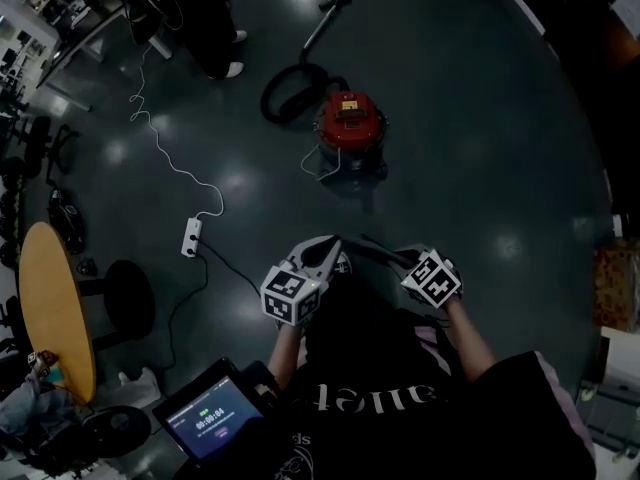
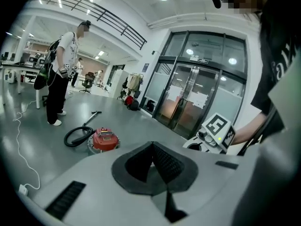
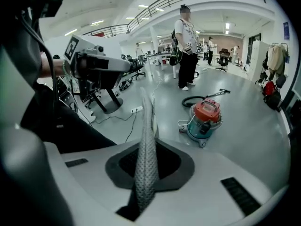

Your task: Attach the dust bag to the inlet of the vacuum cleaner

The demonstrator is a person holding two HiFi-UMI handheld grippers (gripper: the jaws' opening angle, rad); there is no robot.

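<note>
Fingers point(image 3: 145, 173) of right gripper point(image 3: 146, 98) meet; its view alone shows vacuum cleaner point(image 3: 204, 119) teal-bodied.

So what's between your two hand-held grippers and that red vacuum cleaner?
Nothing but bare floor, as the head view shows, between the vacuum cleaner and the left hand-held gripper or right hand-held gripper.

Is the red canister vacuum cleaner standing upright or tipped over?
Upright. The red canister vacuum cleaner stands on its base on the grey floor, with its black hose looped beside it.
</note>
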